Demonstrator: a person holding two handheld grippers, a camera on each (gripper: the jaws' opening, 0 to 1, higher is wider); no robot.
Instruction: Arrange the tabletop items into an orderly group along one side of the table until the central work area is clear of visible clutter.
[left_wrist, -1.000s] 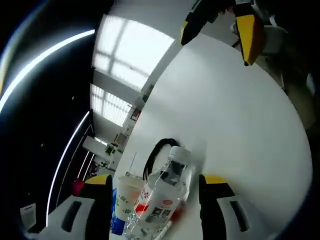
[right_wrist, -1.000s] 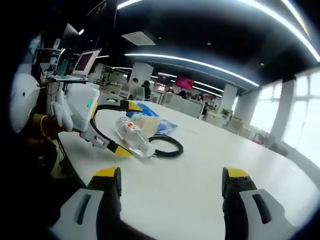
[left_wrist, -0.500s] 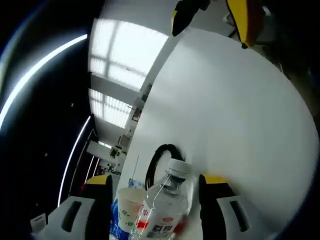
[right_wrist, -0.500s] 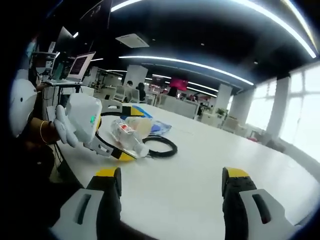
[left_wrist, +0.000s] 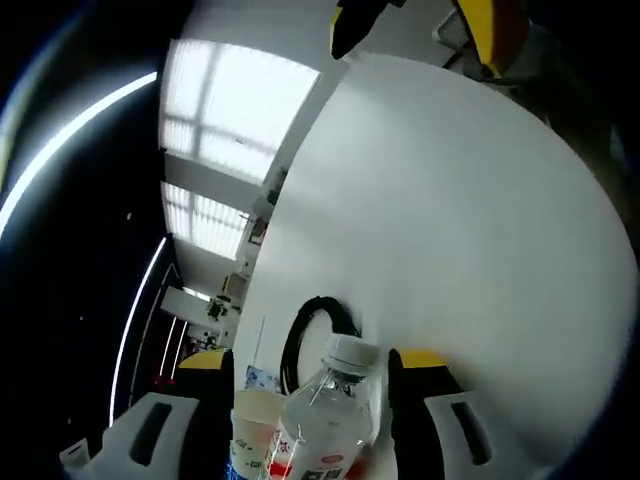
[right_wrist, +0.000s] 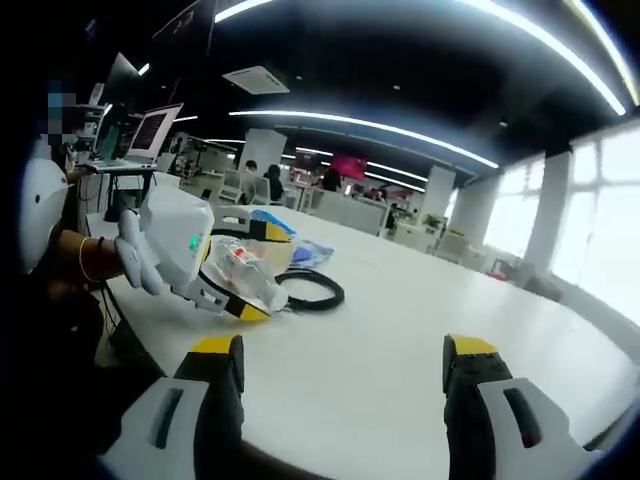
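The left gripper (right_wrist: 232, 268) has its yellow-tipped jaws on either side of the clear plastic water bottle with the white cap and red label (left_wrist: 322, 425), which lies on its side near one edge of the big white table (left_wrist: 450, 230); I cannot tell whether the jaws are pressing it, though they sit close on both flanks. The bottle looks nearly empty. Right beside it stands a pale paper cup (left_wrist: 252, 430), contents hidden, touching or almost touching the bottle. Just past them lies a coil of black cable (right_wrist: 310, 290), flat on the tabletop, and a blue-and-clear plastic packet (right_wrist: 305, 255) behind. The right gripper (right_wrist: 340, 375) hangs over the near edge, jaws wide apart on nothing. Between the two, the white surface stretches bare towards the far rim.
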